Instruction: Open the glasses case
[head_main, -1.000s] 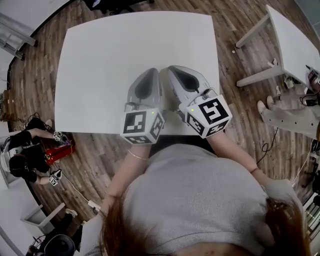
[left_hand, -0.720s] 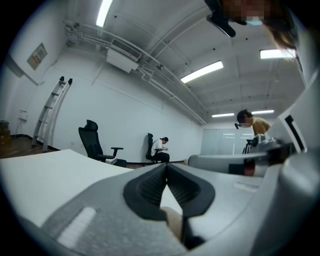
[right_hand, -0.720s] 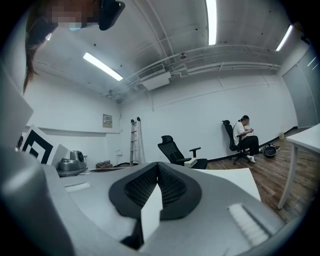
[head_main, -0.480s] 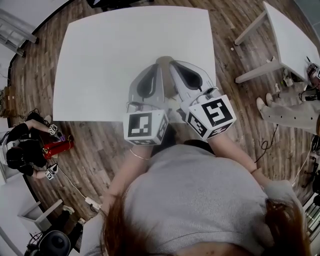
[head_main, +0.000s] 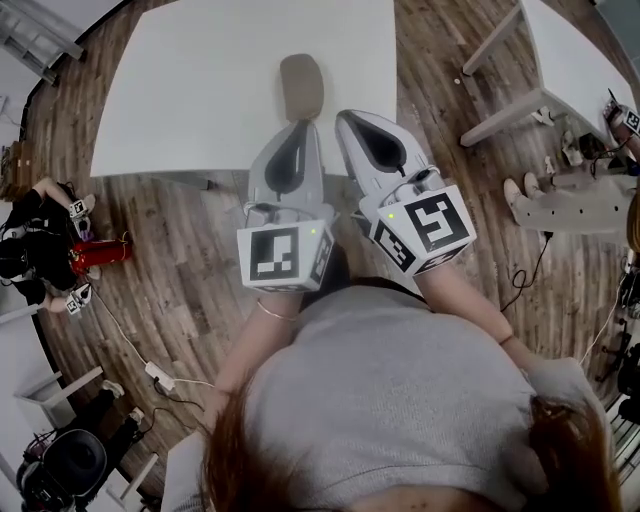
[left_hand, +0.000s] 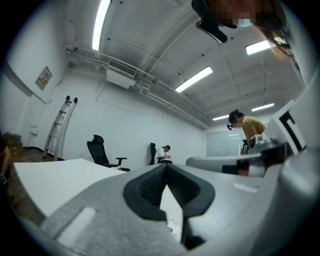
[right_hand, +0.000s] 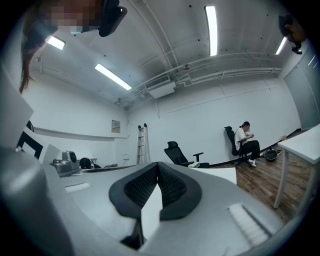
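Taupe glasses case (head_main: 301, 87) lies shut on the tabletop (head_main: 180, 90); your left gripper (head_main: 300, 130) and right gripper (head_main: 350, 120) hover just short, fingers (left_hand: 147, 190) closed on nothing, ready to approach.

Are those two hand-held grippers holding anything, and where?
Nothing. The left hand-held gripper and right hand-held gripper are shut and empty; the glasses case lies ungripped on the table.

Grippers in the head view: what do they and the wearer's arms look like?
Both the left gripper and right gripper are light grey moulded shells tapering to tongs with black ribbed pads. Each carries a white cube with black square markers and a green light, plus a thin cable. Wearer: grey top, thin bracelet on the left wrist.
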